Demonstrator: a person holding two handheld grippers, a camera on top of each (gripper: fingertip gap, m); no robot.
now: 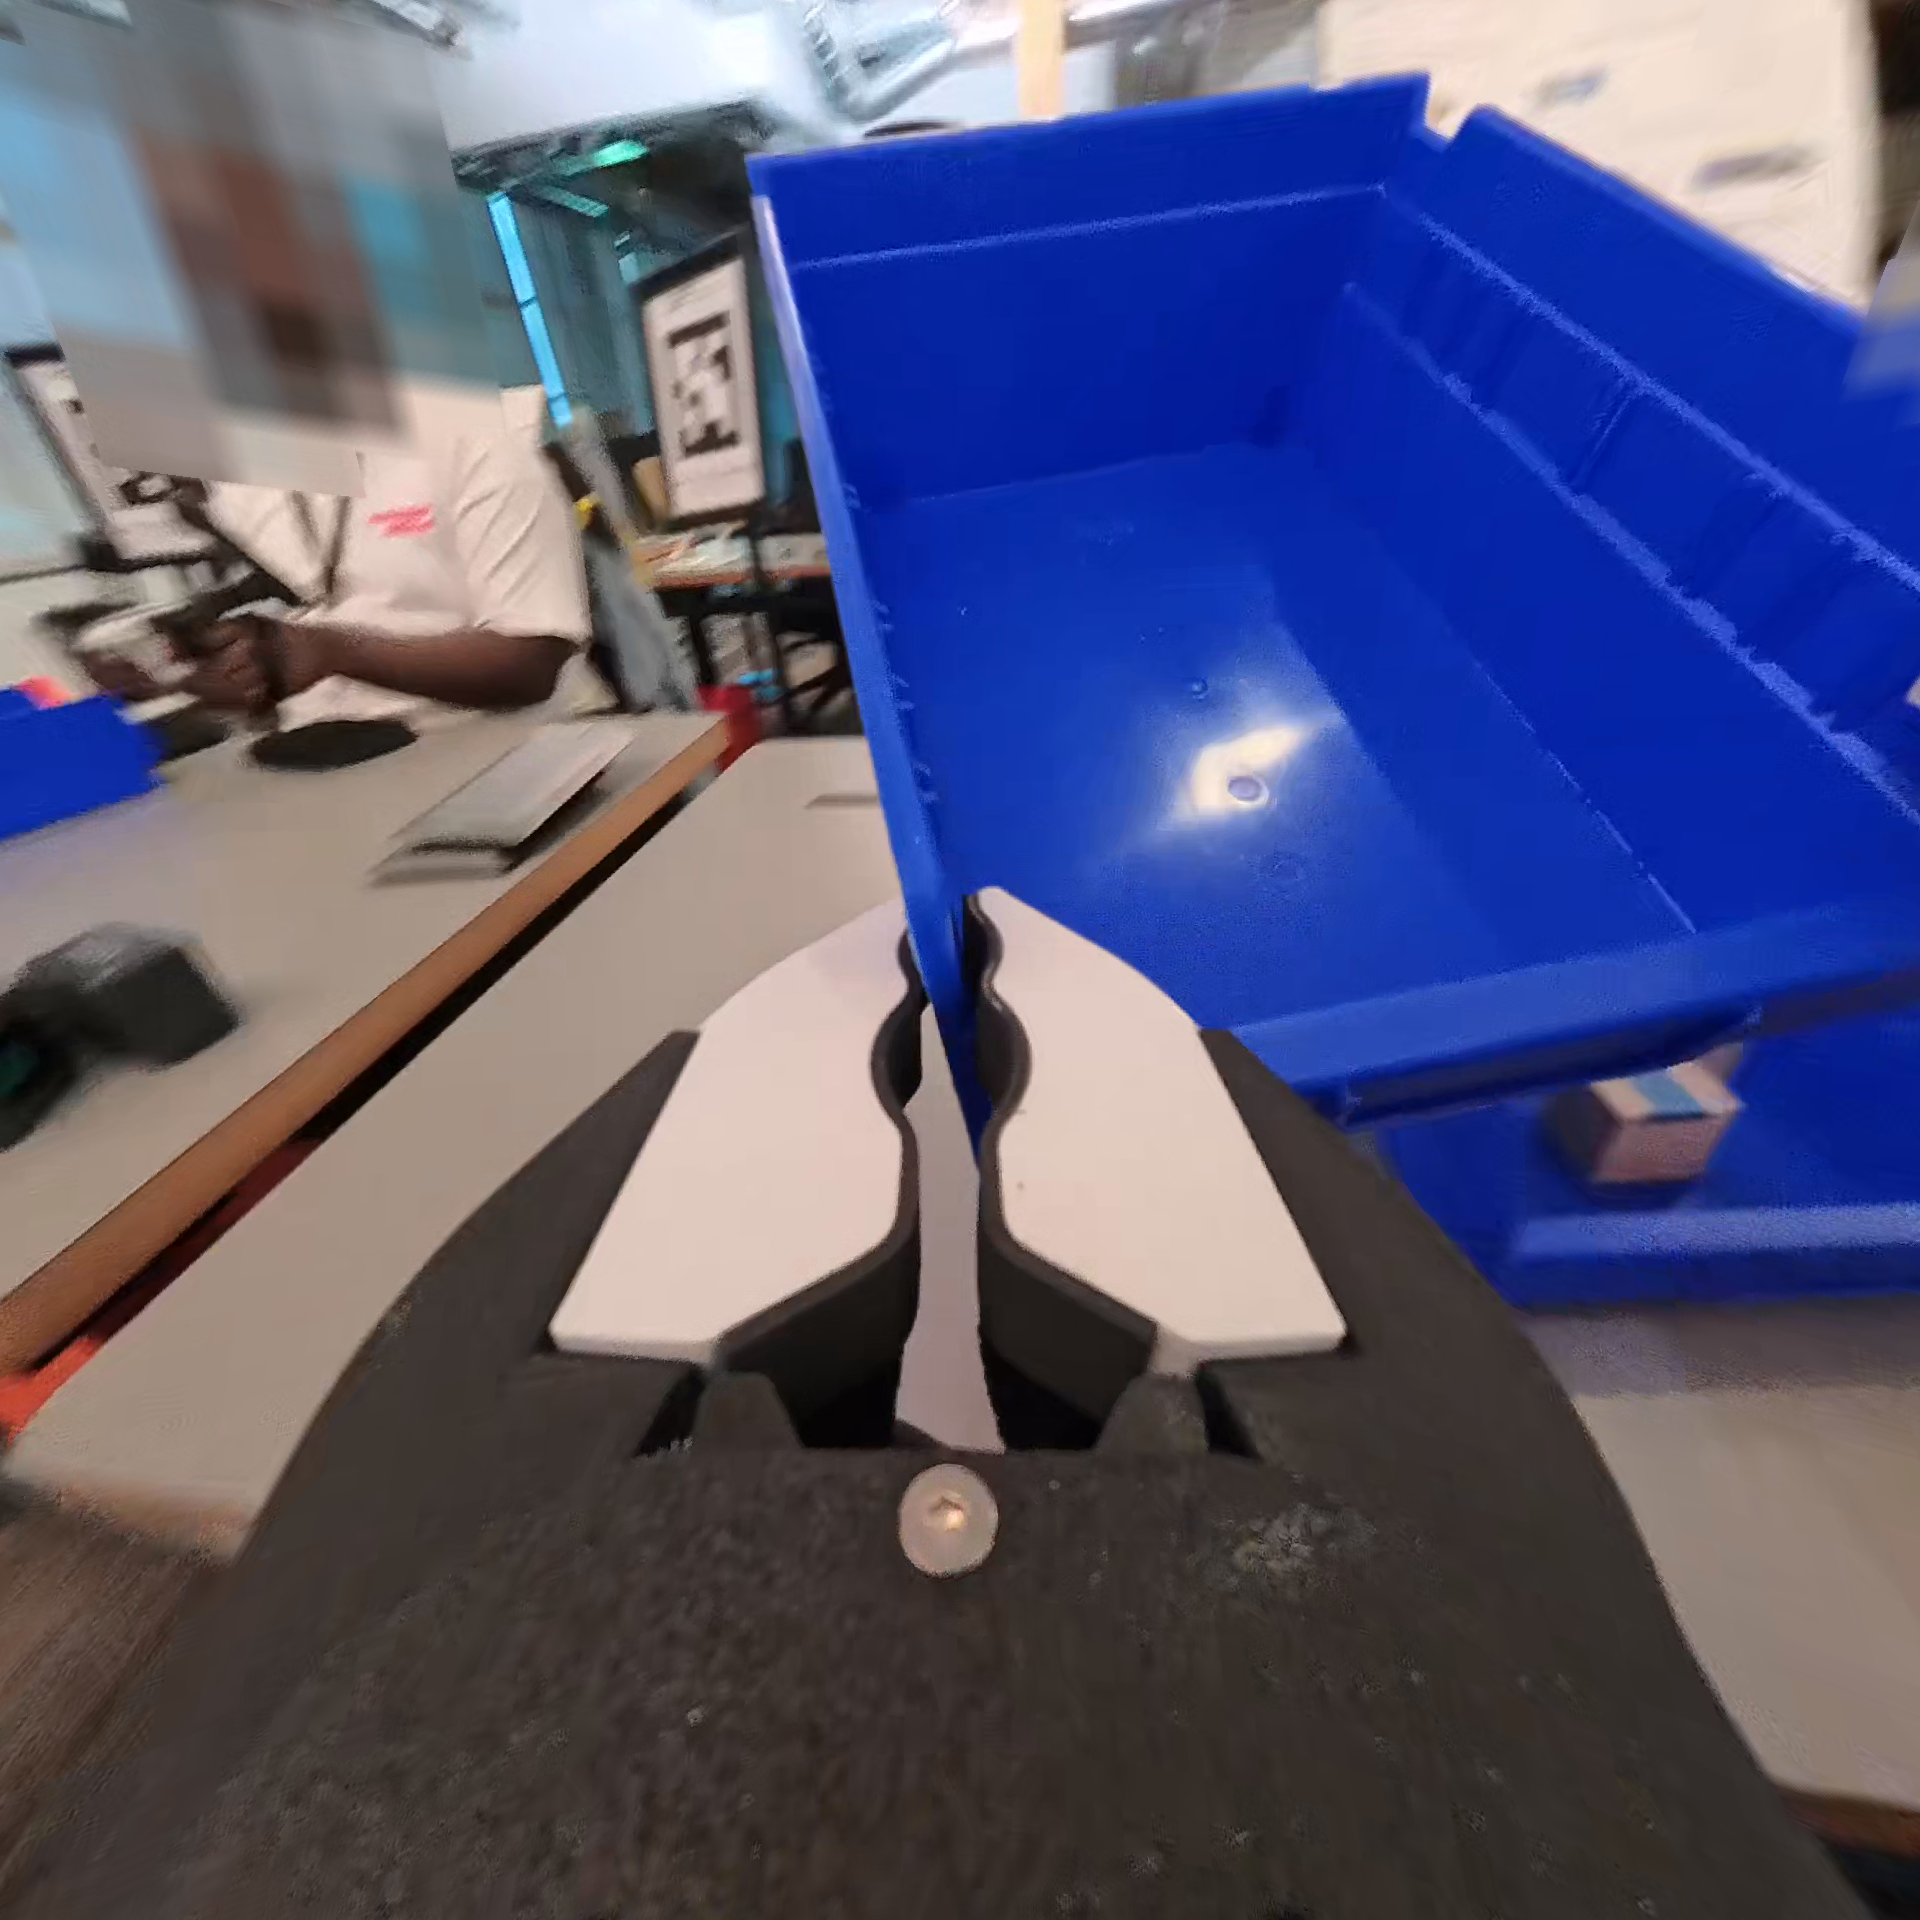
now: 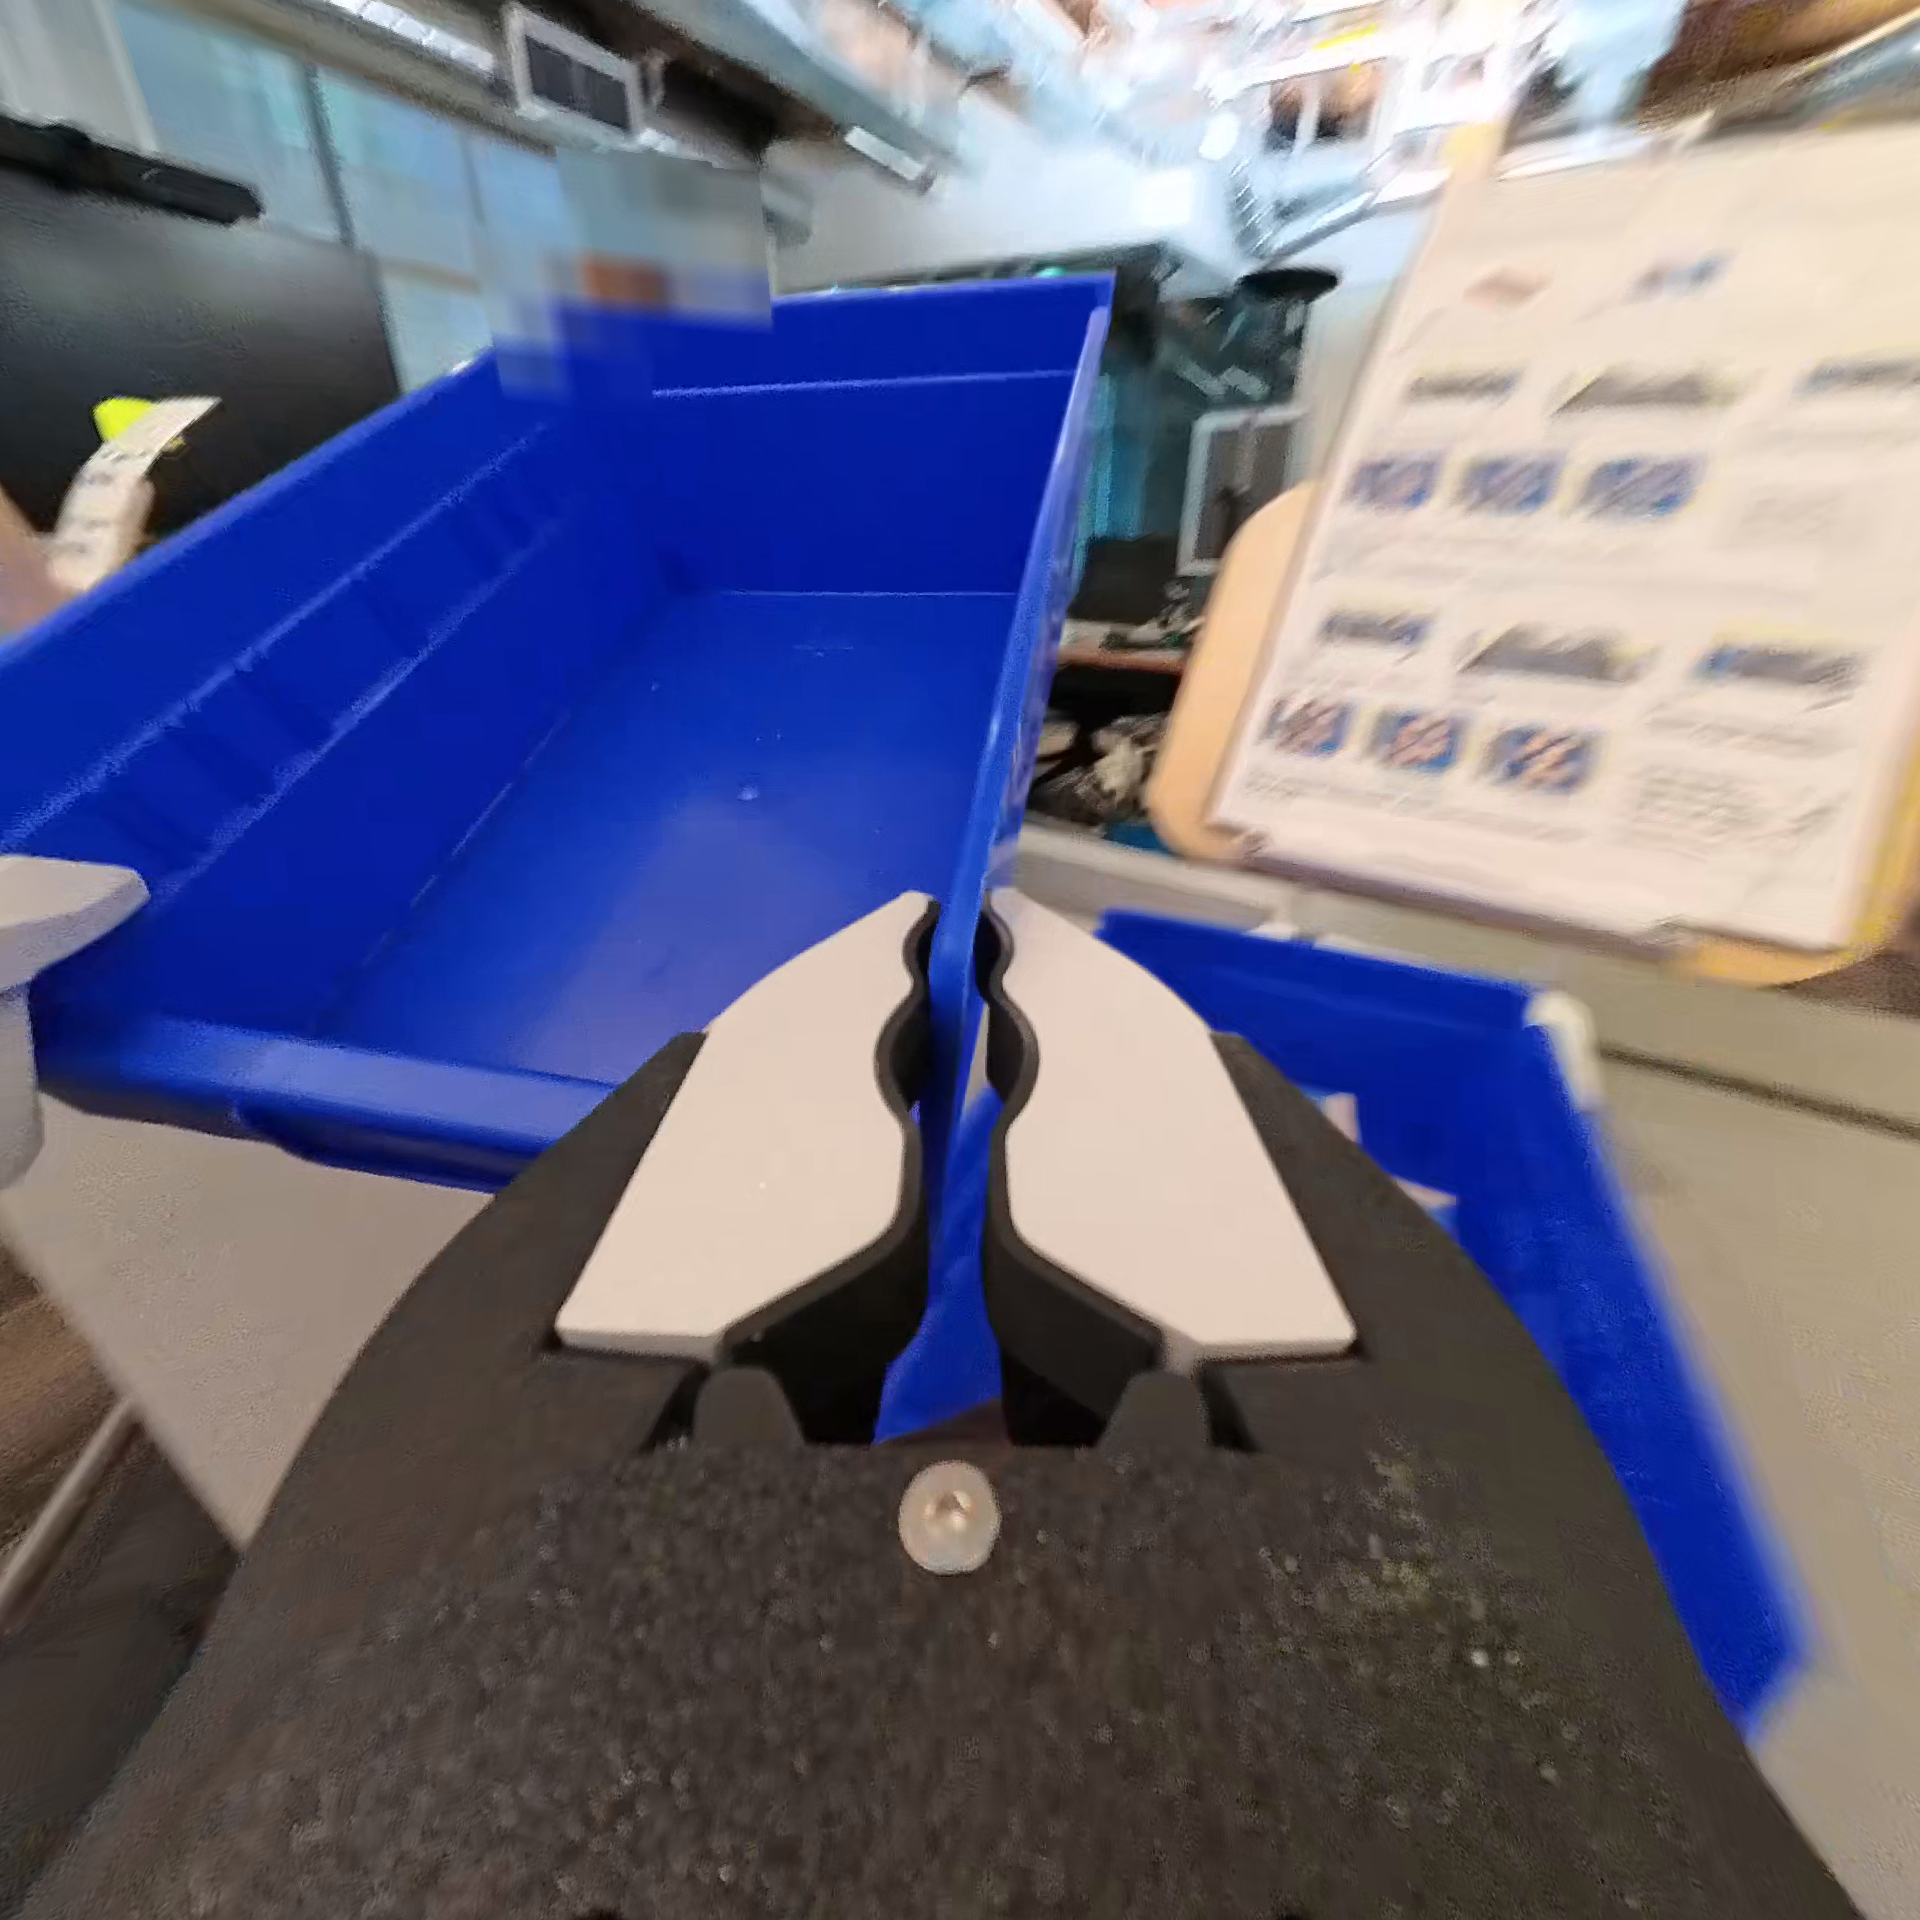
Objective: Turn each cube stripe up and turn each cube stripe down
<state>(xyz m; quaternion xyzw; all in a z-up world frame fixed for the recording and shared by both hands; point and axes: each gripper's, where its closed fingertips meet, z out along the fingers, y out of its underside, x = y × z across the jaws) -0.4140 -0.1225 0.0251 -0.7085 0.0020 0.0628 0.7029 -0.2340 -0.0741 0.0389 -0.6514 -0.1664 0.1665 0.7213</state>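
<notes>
The left hand-held gripper point(image 1: 948, 935) is clenched on the left side wall of an empty blue bin point(image 1: 1299, 727), which fills the left wrist view from twelve to three o'clock and is lifted and tipped, its floor bare and shining. Off at nine o'clock a person in a white shirt point(image 1: 436, 582) sits at a neighbouring bench point(image 1: 260, 935). At four o'clock, under the raised bin's front lip, one cube point(image 1: 1642, 1127) with a pale blue stripe on its upper face lies inside a second blue bin point(image 1: 1704, 1247) that rests on the grey bench point(image 1: 675, 1039). It is the only cube in sight, and whether others lie beside it is hidden.

In the right wrist view, the right hand-held gripper point(image 2: 961, 925) is likewise clamped, on the opposite side wall of the same empty bin point(image 2: 520, 779), which spreads from nine to twelve o'clock. The other gripper's pale fingertip shows at the frame's nine o'clock edge. The lower bin's rim point(image 2: 1455, 1091) runs toward four o'clock, and a blurred printed sheet on a wooden board point(image 2: 1610, 520) stands at two o'clock.

My reading: this is the tipping-out or bin-clearing step, with the empty bin carried between both grippers above the other one. No cube is being turned yet. Next, the raised bin probably needs to be set level on the bench and both grippers released, freeing them to reach down for the cube and roll it.
</notes>
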